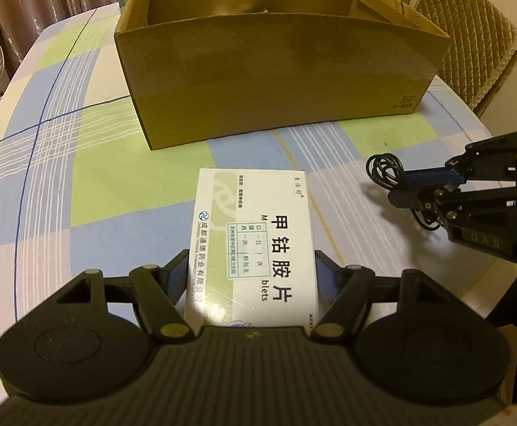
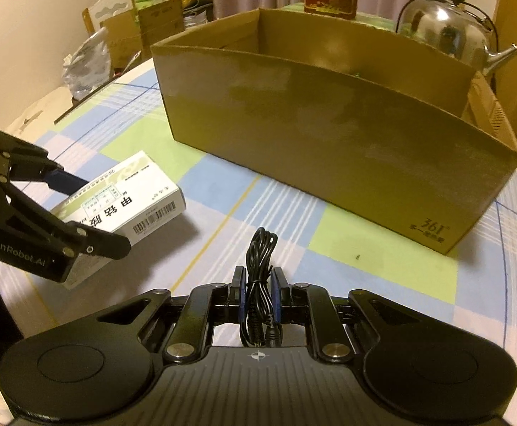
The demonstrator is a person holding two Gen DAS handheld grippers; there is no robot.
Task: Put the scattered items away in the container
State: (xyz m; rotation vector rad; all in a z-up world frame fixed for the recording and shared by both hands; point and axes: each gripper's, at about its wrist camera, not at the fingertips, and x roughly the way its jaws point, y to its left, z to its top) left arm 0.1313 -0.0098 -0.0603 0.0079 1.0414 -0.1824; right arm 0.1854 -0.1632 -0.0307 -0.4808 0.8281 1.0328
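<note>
Between the left gripper's (image 1: 253, 280) jaws sits a clamped medicine box (image 1: 255, 241), the right gripper's (image 2: 258, 293) jaws pinch a coiled cable (image 2: 258, 277), and beyond both the cardboard box (image 2: 329, 135) awaits them on the worktop (image 1: 81, 184).

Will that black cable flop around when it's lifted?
Probably. The black cable is a thin coiled bundle, so its loose loops likely sag beyond the right gripper. It looks light, and its plug ends may dangle.
</note>
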